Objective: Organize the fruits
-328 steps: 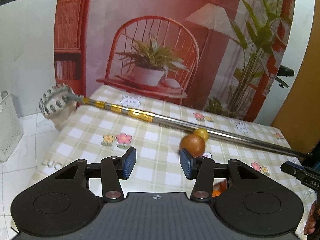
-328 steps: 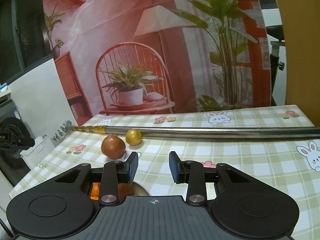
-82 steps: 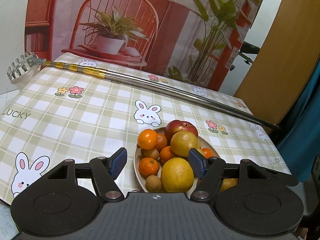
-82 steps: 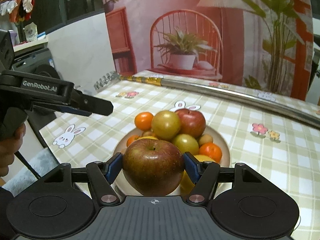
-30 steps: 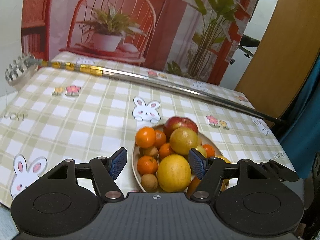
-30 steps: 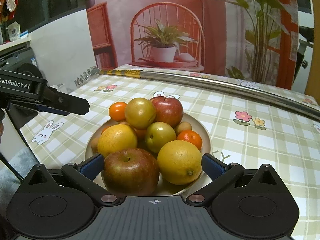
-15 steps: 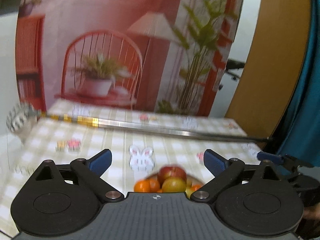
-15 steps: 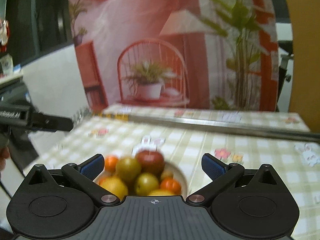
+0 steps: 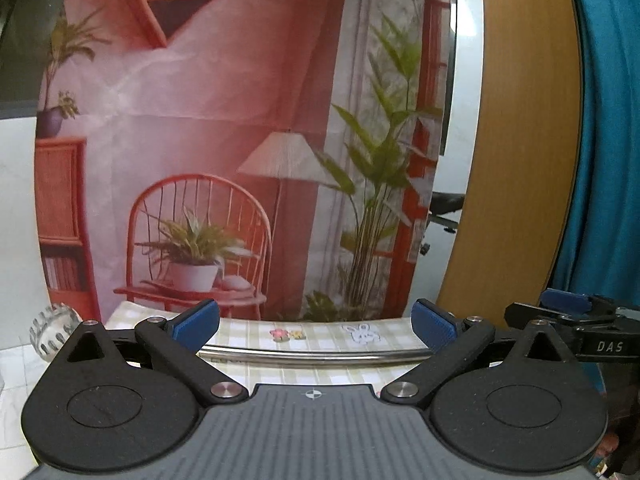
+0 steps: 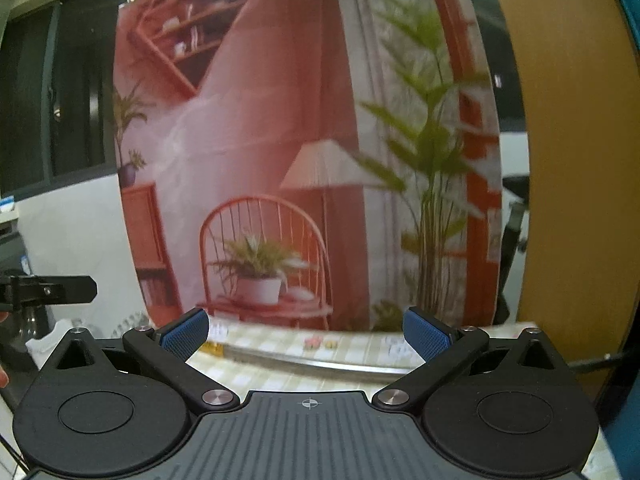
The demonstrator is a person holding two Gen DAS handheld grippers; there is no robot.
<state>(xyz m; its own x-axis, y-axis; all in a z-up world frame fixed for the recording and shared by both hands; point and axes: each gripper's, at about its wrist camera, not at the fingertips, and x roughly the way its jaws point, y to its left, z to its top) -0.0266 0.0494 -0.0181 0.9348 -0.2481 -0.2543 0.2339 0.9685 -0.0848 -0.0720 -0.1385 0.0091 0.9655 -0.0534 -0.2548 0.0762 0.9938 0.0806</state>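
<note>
No fruit and no plate shows in either view; both cameras look level over the far edge of the checked tablecloth (image 9: 320, 334). My left gripper (image 9: 315, 322) has its blue pads (image 9: 196, 320) spread wide, the jaws still opening, with nothing between them. My right gripper (image 10: 305, 334) is open just as wide and empty. The right gripper's black finger (image 9: 580, 320) pokes in at the right of the left wrist view. In the right wrist view the left gripper's finger (image 10: 48, 290) shows at the left edge.
A long metal pole (image 9: 312, 354) lies across the far side of the table, its slotted ladle end (image 9: 52, 330) off the left corner. Behind stands a printed pink backdrop (image 9: 240, 160), with a wooden panel (image 9: 520, 160) and a teal curtain (image 9: 608, 120) to the right.
Both grippers have risen and tipped up, so the heaped plate of fruit has dropped out of view. The left jaws have spread much wider; the right jaws stay wide open.
</note>
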